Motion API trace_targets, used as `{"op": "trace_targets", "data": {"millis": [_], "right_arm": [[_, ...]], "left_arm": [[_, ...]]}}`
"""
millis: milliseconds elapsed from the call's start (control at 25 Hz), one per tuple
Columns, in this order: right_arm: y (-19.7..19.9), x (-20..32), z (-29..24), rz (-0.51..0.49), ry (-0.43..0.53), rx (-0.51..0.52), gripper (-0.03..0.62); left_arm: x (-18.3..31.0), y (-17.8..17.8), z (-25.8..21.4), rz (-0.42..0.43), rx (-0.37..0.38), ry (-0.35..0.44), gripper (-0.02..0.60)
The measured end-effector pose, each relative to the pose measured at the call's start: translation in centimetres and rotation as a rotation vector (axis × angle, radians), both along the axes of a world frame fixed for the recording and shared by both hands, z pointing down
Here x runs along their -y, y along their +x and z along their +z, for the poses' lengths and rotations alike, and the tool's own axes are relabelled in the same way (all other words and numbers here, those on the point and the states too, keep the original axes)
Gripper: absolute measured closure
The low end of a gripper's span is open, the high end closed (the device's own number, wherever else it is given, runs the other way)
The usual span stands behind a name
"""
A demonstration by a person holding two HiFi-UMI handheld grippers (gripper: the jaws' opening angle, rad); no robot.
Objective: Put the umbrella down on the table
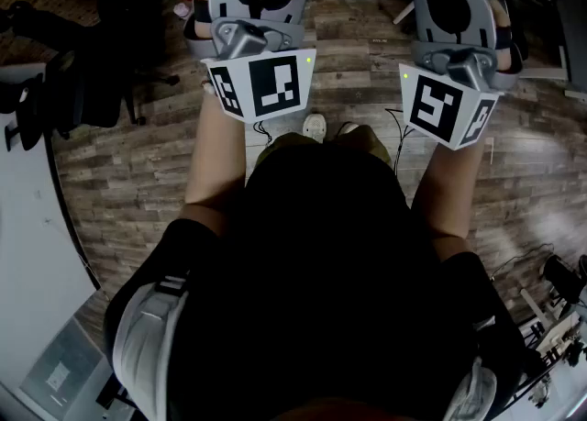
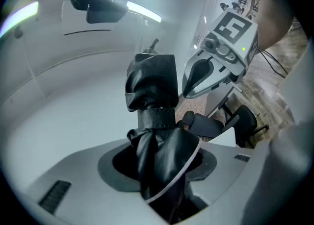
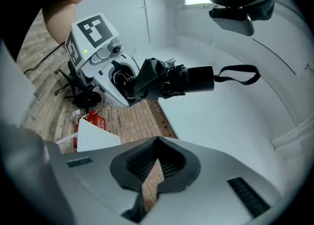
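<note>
A folded black umbrella (image 2: 152,94), bound by a strap, runs between the jaws of my left gripper (image 2: 157,170), which is shut on its cloth. In the right gripper view the umbrella (image 3: 171,81) sticks out sideways from the left gripper (image 3: 120,79), and its black handle and wrist loop (image 3: 240,74) point right in front of a white surface. My right gripper (image 3: 154,167) has its ribbed pads closed to a thin slit with nothing in it. In the head view both marker cubes (image 1: 261,84) (image 1: 445,107) are held out over the wooden floor. The jaw tips are cut off there.
A black office chair (image 1: 83,80) stands at the left on the plank floor (image 1: 128,181). A white tabletop (image 1: 23,227) runs along the left edge. A red box (image 3: 91,121) and a white board lie on the floor. Cables and gear (image 1: 550,318) sit at the lower right.
</note>
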State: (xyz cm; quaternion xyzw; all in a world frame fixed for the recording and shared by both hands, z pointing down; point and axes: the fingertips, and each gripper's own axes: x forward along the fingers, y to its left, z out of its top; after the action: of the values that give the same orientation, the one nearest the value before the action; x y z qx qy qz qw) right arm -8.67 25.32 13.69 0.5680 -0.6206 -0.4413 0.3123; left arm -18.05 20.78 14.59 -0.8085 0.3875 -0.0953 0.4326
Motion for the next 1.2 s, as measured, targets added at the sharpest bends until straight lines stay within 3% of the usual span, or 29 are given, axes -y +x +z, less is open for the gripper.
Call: {"op": "trace_targets", "data": {"millis": [1200], "right_arm": [[-3.3,0.2,0.5,0.021,-0.016,-0.028,0.566]], "left_arm": [[1.1,-3.3,0.2,0.018,-0.015,-0.012,0.371]]}}
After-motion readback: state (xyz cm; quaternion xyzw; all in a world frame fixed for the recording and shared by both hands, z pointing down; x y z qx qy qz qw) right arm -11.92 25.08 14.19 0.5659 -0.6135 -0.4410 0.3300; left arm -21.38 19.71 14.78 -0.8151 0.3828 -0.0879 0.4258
